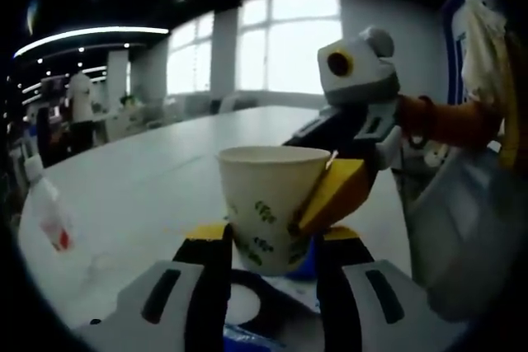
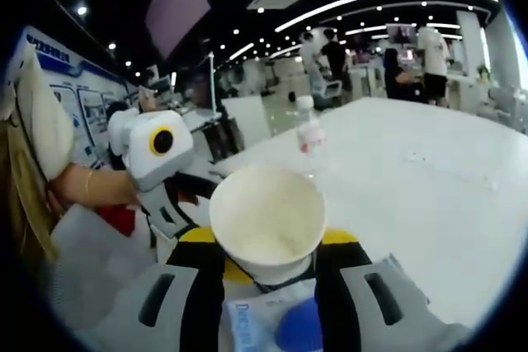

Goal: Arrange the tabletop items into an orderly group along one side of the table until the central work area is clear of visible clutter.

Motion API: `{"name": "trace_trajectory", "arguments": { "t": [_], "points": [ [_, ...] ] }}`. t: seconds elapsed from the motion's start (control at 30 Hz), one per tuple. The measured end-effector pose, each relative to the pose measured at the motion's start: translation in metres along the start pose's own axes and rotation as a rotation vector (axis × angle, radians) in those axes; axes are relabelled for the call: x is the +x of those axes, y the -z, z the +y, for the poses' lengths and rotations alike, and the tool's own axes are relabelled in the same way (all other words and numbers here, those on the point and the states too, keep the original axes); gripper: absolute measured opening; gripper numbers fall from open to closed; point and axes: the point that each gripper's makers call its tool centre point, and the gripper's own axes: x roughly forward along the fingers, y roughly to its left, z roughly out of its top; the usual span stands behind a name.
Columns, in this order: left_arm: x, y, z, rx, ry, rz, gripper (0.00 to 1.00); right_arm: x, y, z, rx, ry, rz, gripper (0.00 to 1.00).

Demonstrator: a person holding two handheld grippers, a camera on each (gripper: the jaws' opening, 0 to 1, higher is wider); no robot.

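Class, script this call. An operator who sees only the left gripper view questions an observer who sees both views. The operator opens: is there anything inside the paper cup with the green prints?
Observer: No. The right gripper view looks into the white paper cup with green prints, and it is empty.
Operator: What is the blue patch under it?
Observer: A flat white packet with blue print, lying just below the cup.
Operator: And the bottle?
Observer: The clear plastic bottle with a red label stands upright and capped, beyond the cup.
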Motion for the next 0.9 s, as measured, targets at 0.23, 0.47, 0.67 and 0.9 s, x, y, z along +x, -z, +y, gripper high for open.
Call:
{"name": "trace_trajectory", "arguments": {
  "t": [0.23,0.47,0.67,0.9],
  "points": [
    [-0.001,-0.003,0.002,-0.012,-0.004,-0.022,0.36,0.0,-0.002,-0.002,0.005,0.005,-0.01,0.43],
    [-0.002,-0.006,0.003,-0.02,-0.008,-0.041,0.36,0.0,-0.003,-0.006,0.013,0.028,-0.02,0.48],
    [-0.002,-0.005,0.003,-0.022,-0.008,-0.041,0.36,-0.002,-0.002,-0.012,0.023,0.05,-0.02,0.58],
    [-0.004,-0.005,0.007,-0.03,-0.023,-0.044,0.36,-0.007,-0.006,-0.02,0.063,0.063,-0.054,0.65]
  ]
}}
